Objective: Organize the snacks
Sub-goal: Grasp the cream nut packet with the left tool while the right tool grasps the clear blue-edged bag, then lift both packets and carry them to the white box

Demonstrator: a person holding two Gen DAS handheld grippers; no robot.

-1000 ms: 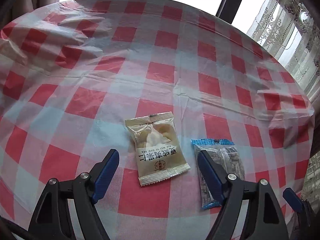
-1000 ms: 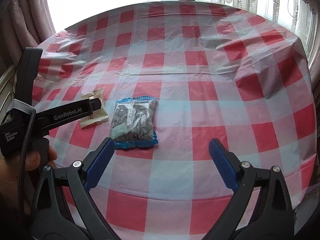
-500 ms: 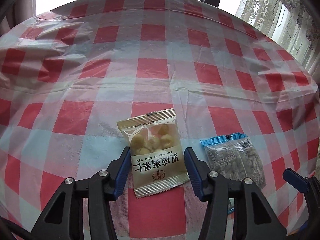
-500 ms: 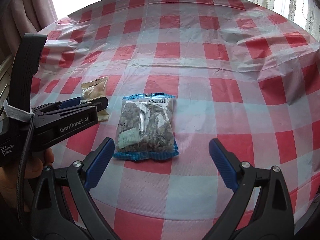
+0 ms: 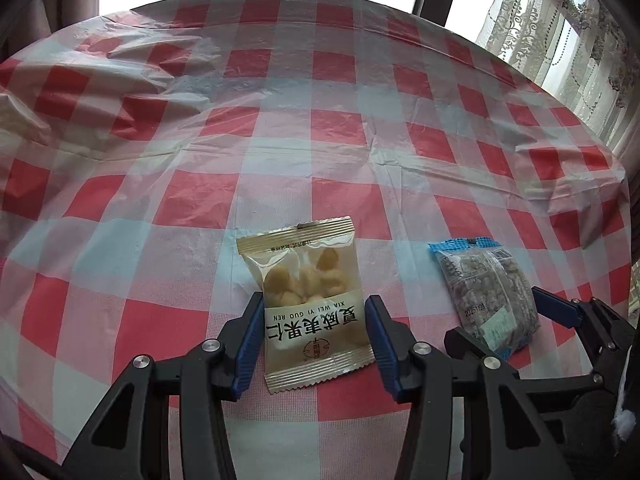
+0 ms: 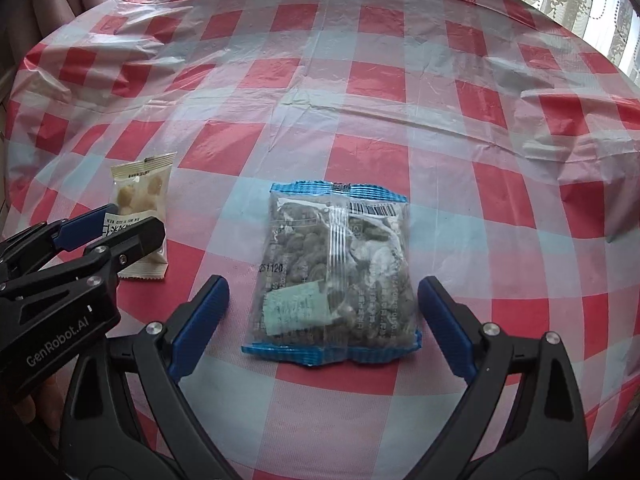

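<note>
Clear packet holds pale nuts.

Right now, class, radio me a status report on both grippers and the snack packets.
Left gripper closing around the cream nut packet, pads at its edges. Right gripper open, straddling the blue-edged packet, not touching. Both packets flat on the checked tablecloth; nothing in the way.

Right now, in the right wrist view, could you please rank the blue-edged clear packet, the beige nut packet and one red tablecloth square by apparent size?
1. Blue-edged clear packet, nearest the camera.
2. Beige nut packet, partly hidden.
3. Red tablecloth square; close to the nut packet, so unsure.
</note>
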